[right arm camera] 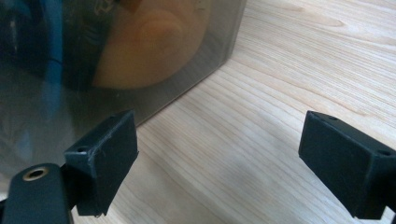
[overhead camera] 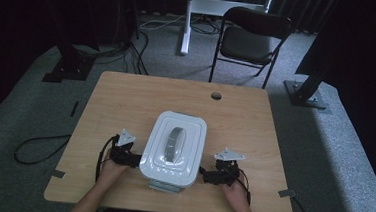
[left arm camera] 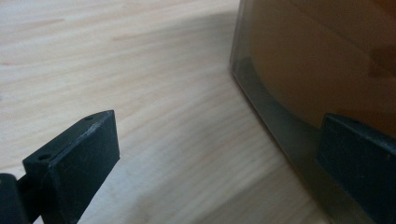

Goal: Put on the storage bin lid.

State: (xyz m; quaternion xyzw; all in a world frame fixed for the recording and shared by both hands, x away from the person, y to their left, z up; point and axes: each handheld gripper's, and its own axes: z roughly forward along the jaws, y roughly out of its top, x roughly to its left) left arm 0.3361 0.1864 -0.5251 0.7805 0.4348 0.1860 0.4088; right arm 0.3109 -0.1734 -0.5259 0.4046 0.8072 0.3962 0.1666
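Observation:
A white lidded container (overhead camera: 173, 147) with a grey handle (overhead camera: 175, 144) on its lid sits on the wooden table (overhead camera: 126, 96) near the front edge. My left gripper (overhead camera: 133, 159) is low at its left side, jaws open. In the left gripper view (left arm camera: 215, 158) one jaw stands against the container's tinted wall (left arm camera: 317, 56), the other over bare wood. My right gripper (overhead camera: 205, 175) is at the container's right side, open. In the right gripper view (right arm camera: 224, 163) the wall (right arm camera: 116, 56) is just beyond its left jaw, and orange shapes show through it.
A round cable hole (overhead camera: 216, 95) lies near the table's far edge. Behind the table stand a black folding chair (overhead camera: 251, 37) and a white stand leg (overhead camera: 186, 20). Cables lie on the grey carpet at left (overhead camera: 37, 148).

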